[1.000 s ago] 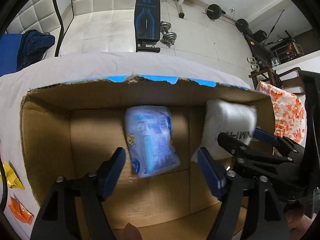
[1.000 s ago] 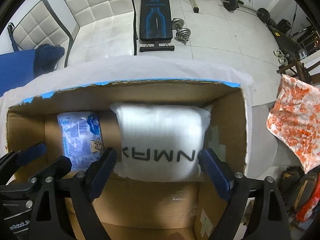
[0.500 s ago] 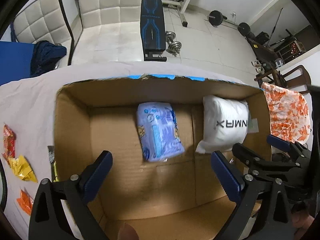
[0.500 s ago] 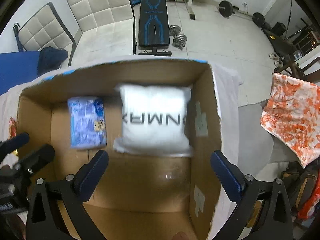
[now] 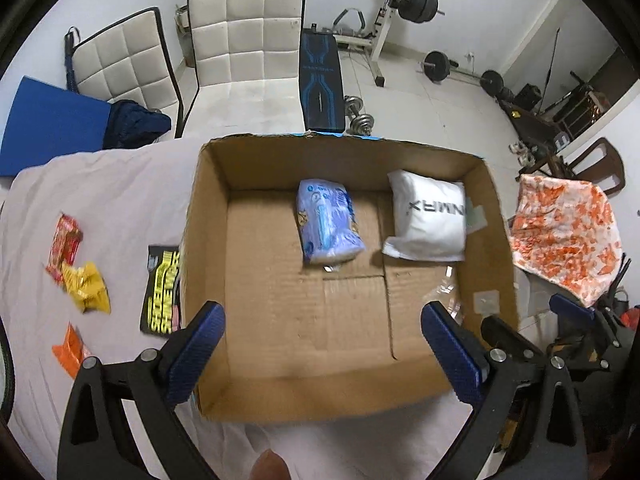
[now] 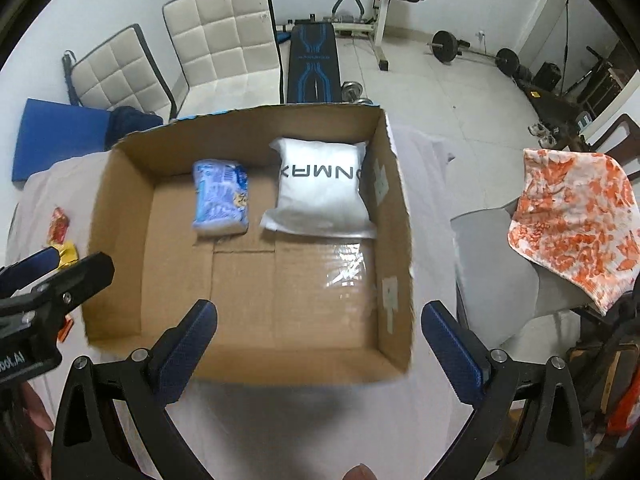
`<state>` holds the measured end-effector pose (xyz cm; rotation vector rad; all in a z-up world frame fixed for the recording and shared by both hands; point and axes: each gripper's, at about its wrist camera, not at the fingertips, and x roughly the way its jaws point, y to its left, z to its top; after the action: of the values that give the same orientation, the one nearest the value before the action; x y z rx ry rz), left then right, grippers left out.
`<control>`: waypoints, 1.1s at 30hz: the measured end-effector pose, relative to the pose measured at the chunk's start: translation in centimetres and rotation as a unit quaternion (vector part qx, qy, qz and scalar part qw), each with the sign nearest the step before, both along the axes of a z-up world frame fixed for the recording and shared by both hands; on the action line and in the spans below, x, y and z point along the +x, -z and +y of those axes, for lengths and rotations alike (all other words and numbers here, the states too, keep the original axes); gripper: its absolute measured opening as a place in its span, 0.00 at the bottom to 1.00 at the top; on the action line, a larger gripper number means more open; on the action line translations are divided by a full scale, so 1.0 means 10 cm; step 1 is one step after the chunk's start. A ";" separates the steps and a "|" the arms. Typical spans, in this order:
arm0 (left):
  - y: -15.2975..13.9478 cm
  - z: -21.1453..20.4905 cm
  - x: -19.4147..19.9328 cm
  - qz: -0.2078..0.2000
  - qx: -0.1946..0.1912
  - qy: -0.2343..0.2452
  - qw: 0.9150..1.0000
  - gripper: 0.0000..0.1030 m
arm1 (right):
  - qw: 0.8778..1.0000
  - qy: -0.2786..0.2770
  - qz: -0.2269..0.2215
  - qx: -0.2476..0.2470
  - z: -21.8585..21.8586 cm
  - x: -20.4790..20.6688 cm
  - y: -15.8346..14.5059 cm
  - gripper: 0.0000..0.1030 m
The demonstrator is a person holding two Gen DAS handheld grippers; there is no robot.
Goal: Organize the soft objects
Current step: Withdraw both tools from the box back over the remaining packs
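An open cardboard box point(image 5: 208, 216) point(image 6: 120, 216) stands on the pale cloth-covered table. Inside at the far end lie a blue tissue pack point(image 5: 328, 220) point(image 6: 220, 204) and a white pillow-like bag point(image 5: 430, 220) point(image 6: 320, 188) with black letters, side by side. My left gripper point(image 5: 324, 344) is open and empty, raised above the box's near edge. My right gripper point(image 6: 320, 340) is open and empty, also above the near edge; it shows at the lower right of the left wrist view point(image 5: 532, 332).
Snack packets lie on the table left of the box: red point(image 5: 66, 242), yellow point(image 5: 86, 288), orange point(image 5: 72, 350) and a black-and-yellow one point(image 5: 162, 292) against the box wall. An orange-patterned cloth point(image 6: 572, 224) hangs over a chair at the right. White chairs point(image 5: 240, 52) stand beyond the table.
Both grippers have opened wider and pulled up and back out of the box. The blue pack and the white bag now lie let go on the box floor.
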<state>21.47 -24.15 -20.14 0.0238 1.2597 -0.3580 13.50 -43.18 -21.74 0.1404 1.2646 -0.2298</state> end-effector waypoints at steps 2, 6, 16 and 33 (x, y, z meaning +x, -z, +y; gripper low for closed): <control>-0.10 0.03 -0.12 -0.006 -0.004 -0.006 1.000 0.98 | 1.000 -0.002 -0.008 0.000 0.03 -0.13 -0.12 1.00; -0.30 0.07 -0.33 -0.020 -0.012 -0.011 1.000 0.98 | 1.000 -0.005 -0.021 -0.005 0.08 -0.31 -0.30 1.00; -0.58 0.29 -0.54 -0.032 -0.014 -0.017 0.999 0.98 | 0.998 -0.010 -0.037 0.047 0.36 -0.33 -0.65 1.00; -0.77 2.67 -0.14 -0.044 0.045 -0.169 0.984 1.00 | 0.977 -0.120 0.050 0.171 2.81 0.96 -0.13 1.00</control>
<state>20.07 2.52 -12.45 -0.0951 1.1679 -0.0054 23.11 -15.05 -20.42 0.2707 1.4008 0.1939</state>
